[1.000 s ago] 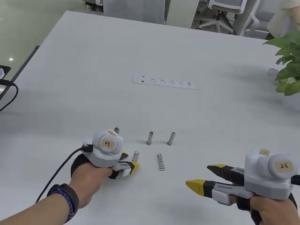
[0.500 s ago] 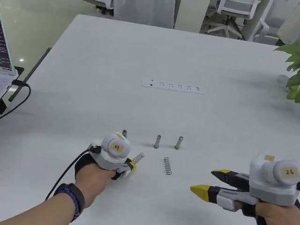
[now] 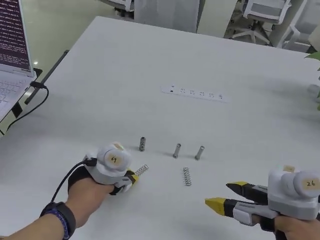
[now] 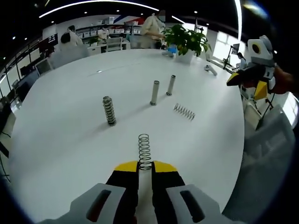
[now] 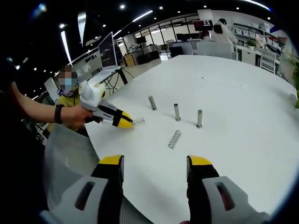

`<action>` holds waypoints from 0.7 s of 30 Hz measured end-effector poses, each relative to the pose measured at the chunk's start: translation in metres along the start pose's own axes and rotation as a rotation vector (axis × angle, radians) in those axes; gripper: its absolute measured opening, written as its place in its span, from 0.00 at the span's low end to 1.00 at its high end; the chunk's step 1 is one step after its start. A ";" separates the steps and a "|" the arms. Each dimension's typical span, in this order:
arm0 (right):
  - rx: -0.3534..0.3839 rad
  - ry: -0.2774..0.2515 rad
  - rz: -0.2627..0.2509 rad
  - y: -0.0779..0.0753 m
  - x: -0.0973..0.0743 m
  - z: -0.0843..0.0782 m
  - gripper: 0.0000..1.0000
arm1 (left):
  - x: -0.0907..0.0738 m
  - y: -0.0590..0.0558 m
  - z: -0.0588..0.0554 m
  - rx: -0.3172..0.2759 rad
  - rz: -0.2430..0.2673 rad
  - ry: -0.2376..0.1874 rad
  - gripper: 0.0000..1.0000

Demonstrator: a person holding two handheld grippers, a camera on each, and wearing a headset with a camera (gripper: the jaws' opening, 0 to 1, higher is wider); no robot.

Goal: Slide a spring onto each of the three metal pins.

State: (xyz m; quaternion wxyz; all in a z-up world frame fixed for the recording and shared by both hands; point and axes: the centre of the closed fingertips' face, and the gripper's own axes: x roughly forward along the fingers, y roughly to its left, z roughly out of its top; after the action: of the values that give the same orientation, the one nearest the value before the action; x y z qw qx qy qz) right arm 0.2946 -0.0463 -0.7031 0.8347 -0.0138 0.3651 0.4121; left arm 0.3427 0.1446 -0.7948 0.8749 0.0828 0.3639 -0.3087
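Three metal pins stand in a row on the white table [image 3: 100, 75]. The left pin [image 3: 142, 144] [image 4: 109, 110] wears a spring. The middle pin [image 3: 176, 150] [image 4: 154, 92] and the right pin [image 3: 199, 152] [image 4: 171, 85] are bare. My left gripper [image 3: 132, 176] [image 4: 145, 164] is shut on the end of a second spring [image 3: 141, 170] [image 4: 145, 150], low over the table, in front of and left of the pins. A third spring [image 3: 187, 176] [image 5: 174, 138] lies loose in front of the bare pins. My right gripper [image 3: 227, 195] [image 5: 155, 161] hovers open and holds nothing, nearer me and to the right.
A white power strip [image 3: 194, 93] lies beyond the pins. A laptop [image 3: 12, 55] and its black cable [image 3: 35, 107] are at the table's left edge. Office chairs [image 3: 252, 17] stand past the far edge.
The camera has shifted. Relative to the pins, my left gripper has drawn back to the left with its spring, uncovering the left pin. The right gripper has hardly moved.
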 end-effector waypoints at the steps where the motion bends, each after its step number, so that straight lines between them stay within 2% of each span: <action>1: -0.002 0.000 0.003 0.001 0.001 0.001 0.52 | -0.003 0.002 -0.002 -0.008 0.003 -0.001 0.02; 4: -0.009 -0.001 0.015 0.004 0.002 0.004 0.52 | -0.009 0.005 -0.003 -0.018 0.009 -0.007 0.02; 12: -0.022 0.005 0.035 0.008 0.006 0.006 0.51 | -0.024 0.012 -0.018 -0.026 0.016 0.007 0.02; 21: -0.034 0.009 0.052 0.013 0.014 0.010 0.50 | -0.031 0.016 -0.041 0.004 0.016 0.072 0.02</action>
State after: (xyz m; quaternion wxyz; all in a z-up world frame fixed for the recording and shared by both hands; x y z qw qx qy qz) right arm 0.2973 -0.0255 -0.7005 0.8218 -0.0204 0.3620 0.4396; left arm 0.3119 0.1875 -0.8047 0.8635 0.0983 0.3939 -0.2992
